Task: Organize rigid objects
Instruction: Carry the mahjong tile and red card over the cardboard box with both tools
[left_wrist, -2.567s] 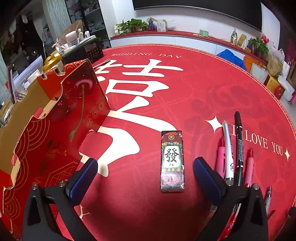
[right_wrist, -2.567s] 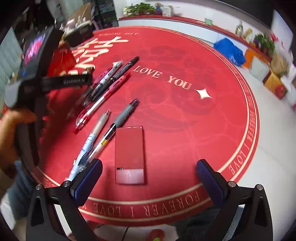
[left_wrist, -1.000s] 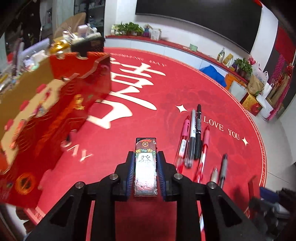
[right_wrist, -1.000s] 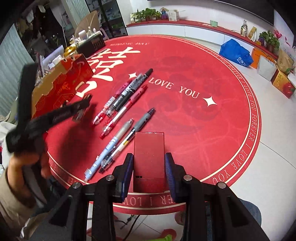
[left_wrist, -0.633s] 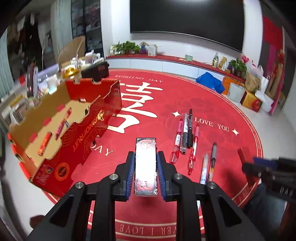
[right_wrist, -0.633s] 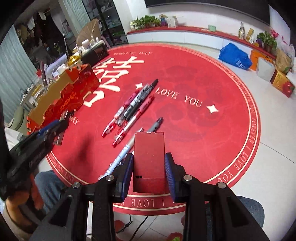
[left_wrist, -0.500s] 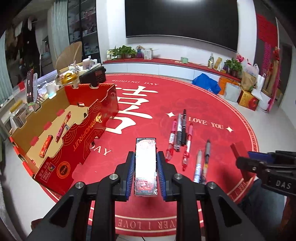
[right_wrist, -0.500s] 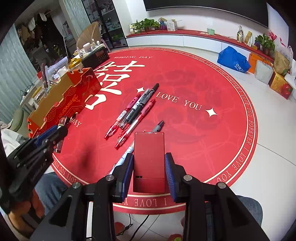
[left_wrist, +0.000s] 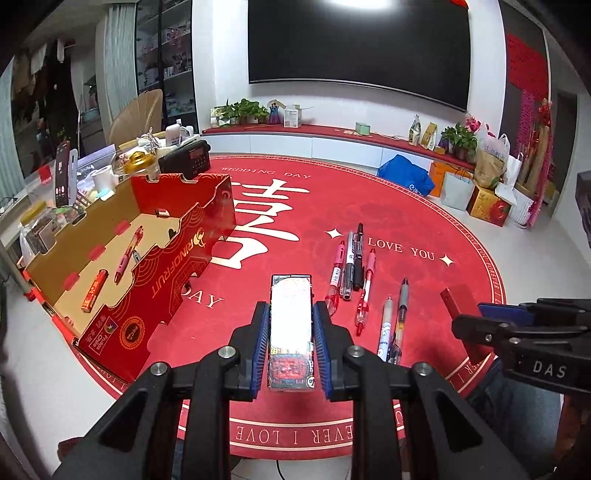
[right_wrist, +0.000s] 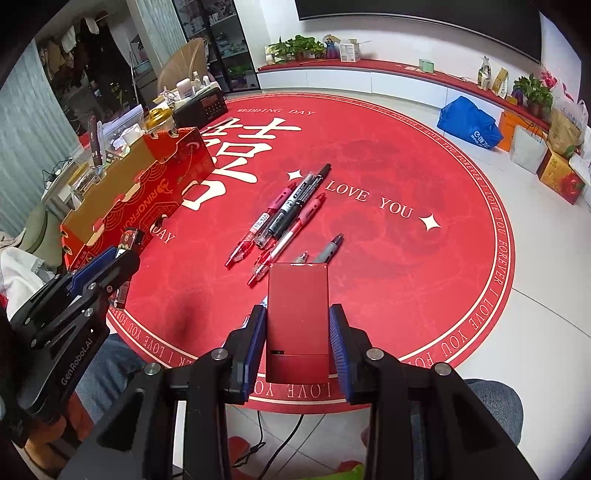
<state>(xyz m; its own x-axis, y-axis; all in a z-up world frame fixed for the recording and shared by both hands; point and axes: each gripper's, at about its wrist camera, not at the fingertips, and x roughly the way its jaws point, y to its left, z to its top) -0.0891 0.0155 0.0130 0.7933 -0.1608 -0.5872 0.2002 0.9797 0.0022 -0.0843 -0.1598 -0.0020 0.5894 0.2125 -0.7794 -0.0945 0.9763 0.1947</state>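
My left gripper is pinching a narrow printed card box with a glossy patterned face, its blue pads pressed on both long sides, the box lifted clear of the round red mat with white lettering and sticking forward out of the jaws. My right gripper is clamped the same way on a plain flat red rectangular box, also held off the mat.

From the left wrist view I can see into the open red-and-gold cardboard tray standing on the mat's left side: a pink pen and a small orange-red stick lie on its brown floor. The right wrist view shows only that tray's outer wall. The left view also catches the right gripper edge-on at the far right, with the red box seen as a thin slab. The right view shows the left gripper at the lower left with the card box's end poking out, and denim-clad knees below the mat edge.

A loose row of pens lies on the mat between the two grippers, four close together and two apart nearer me. Beyond the mat are pale floor tiles, a low white ledge with a red top carrying potted plants, a large dark wall screen, a blue bag and gift bags on the right, and a cluttered table behind the tray.
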